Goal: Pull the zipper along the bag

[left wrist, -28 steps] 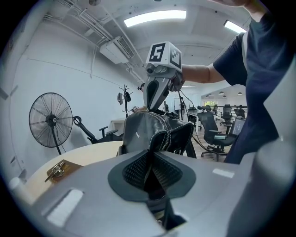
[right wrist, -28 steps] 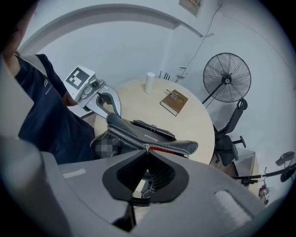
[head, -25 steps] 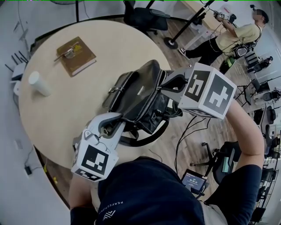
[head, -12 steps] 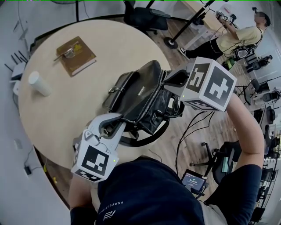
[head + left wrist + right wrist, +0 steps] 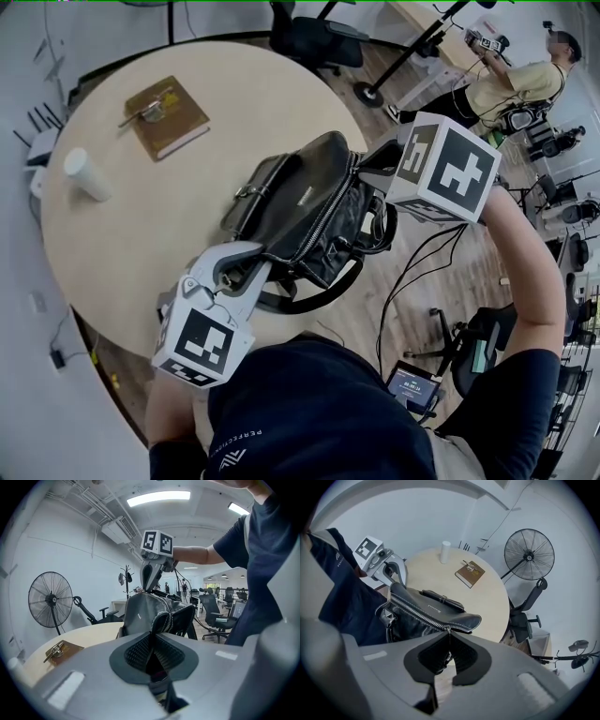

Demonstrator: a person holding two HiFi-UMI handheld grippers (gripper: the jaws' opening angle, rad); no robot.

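A black leather bag [image 5: 300, 216] lies on the round table [image 5: 141, 234], close to its near right edge. Its silver zipper [image 5: 419, 613] runs along the top and looks closed over the length I see. My left gripper [image 5: 246, 267] is shut on the bag's near end [image 5: 161, 620], with leather pinched between its pads. My right gripper [image 5: 370, 169] is at the bag's far end, shut on the zipper pull [image 5: 449, 631]. In the left gripper view, the right gripper [image 5: 151, 581] stands over the far end of the bag.
A brown book [image 5: 167, 117] with a clip on it and a white cup [image 5: 86, 175] sit on the far left of the table. An office chair [image 5: 314, 37] stands beyond the table. A person [image 5: 506, 84] works at the back right. Cables lie on the floor [image 5: 422, 262].
My right gripper has shifted slightly away from me along the bag with the zipper pull, drawing the bag's far end taut. The left gripper has stayed put.
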